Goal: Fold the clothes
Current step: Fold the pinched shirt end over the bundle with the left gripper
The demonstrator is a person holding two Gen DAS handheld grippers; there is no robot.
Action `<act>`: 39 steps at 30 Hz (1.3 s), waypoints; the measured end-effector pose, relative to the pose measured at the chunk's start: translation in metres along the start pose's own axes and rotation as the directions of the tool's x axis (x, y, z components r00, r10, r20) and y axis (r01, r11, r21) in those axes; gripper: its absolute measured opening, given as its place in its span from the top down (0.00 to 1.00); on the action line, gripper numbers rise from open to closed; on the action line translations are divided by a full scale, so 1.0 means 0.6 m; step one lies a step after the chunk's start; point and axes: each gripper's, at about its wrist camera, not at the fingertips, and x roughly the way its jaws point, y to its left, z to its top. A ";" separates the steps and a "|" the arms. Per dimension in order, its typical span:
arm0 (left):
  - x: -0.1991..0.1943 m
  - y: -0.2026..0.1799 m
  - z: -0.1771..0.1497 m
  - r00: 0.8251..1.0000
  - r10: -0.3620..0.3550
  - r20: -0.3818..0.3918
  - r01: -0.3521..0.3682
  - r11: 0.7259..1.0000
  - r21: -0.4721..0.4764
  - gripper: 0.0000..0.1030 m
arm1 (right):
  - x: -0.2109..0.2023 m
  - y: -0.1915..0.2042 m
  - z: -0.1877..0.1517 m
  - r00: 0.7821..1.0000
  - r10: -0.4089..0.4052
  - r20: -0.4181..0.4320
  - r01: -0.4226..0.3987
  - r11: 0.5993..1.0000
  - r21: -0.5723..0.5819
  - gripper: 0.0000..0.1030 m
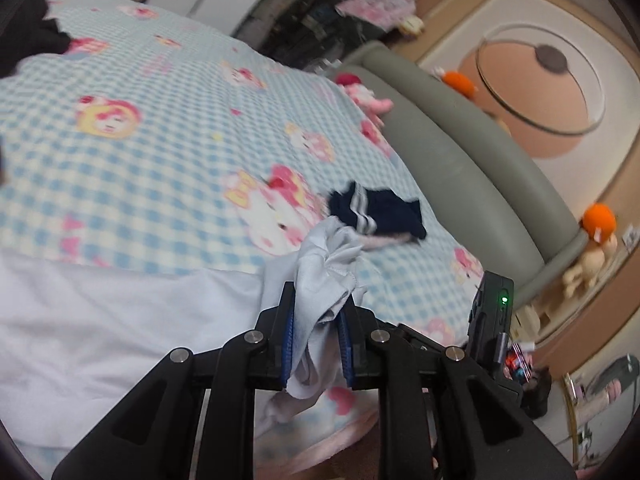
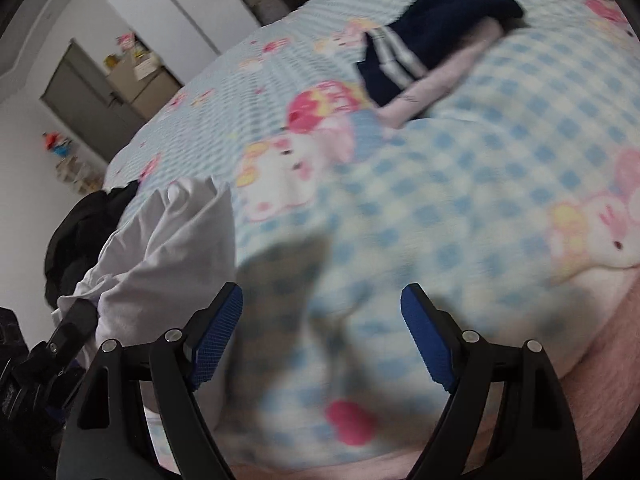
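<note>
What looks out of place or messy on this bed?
A navy garment with white stripes lies crumpled on the checked blanket, a pink piece poking out beneath it. A dark heap of clothes sits at the far edge. The white garment is bunched up where the left tool pinches it. Nothing looks spilled or damaged.

Left gripper (image 1: 318, 312) clamped tight, right gripper (image 2: 322, 332) spread wide

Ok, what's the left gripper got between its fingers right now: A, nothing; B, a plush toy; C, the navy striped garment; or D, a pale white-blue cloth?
D: the left gripper is shut on a bunched pale cloth, while the navy striped garment lies apart on the checked blanket.
</note>
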 end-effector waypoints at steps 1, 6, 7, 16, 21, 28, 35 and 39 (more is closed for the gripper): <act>-0.011 0.006 -0.002 0.999 0.035 0.014 -0.034 0.999 -0.006 0.81 | 0.009 0.017 -0.004 0.999 0.029 -0.021 -0.030 0.999 -0.028 0.19; -0.058 0.055 -0.018 0.985 0.164 0.051 -0.161 0.985 -0.068 0.81 | 0.077 0.071 -0.021 0.968 0.208 -0.142 -0.215 0.976 -0.040 0.18; -0.066 0.069 -0.021 0.983 0.176 0.049 -0.172 0.981 -0.087 0.81 | 0.092 0.072 -0.023 0.951 0.263 -0.166 -0.267 0.964 -0.008 0.18; -0.058 0.184 -0.035 0.998 0.022 -0.061 -0.038 0.962 -0.272 0.40 | 0.133 0.098 -0.054 0.947 0.263 -0.187 -0.289 0.947 -0.136 0.16; -0.045 0.197 -0.029 0.997 -0.035 -0.063 0.015 0.957 -0.289 0.31 | 0.134 0.089 -0.057 0.936 0.305 -0.177 -0.327 0.938 -0.115 0.16; -0.024 0.178 -0.026 0.991 -0.072 -0.115 0.045 0.974 -0.220 0.21 | 0.124 0.083 -0.058 0.929 0.329 -0.169 -0.348 0.932 -0.103 0.16; 0.015 0.126 -0.012 0.981 0.110 -0.161 -0.118 0.992 -0.040 0.78 | 0.114 0.076 -0.057 0.926 0.339 -0.168 -0.358 0.928 -0.102 0.16; -0.029 0.108 0.008 0.988 0.134 -0.079 -0.137 0.990 -0.044 0.79 | 0.075 0.068 -0.052 0.979 0.197 -0.057 -0.204 0.965 -0.162 0.16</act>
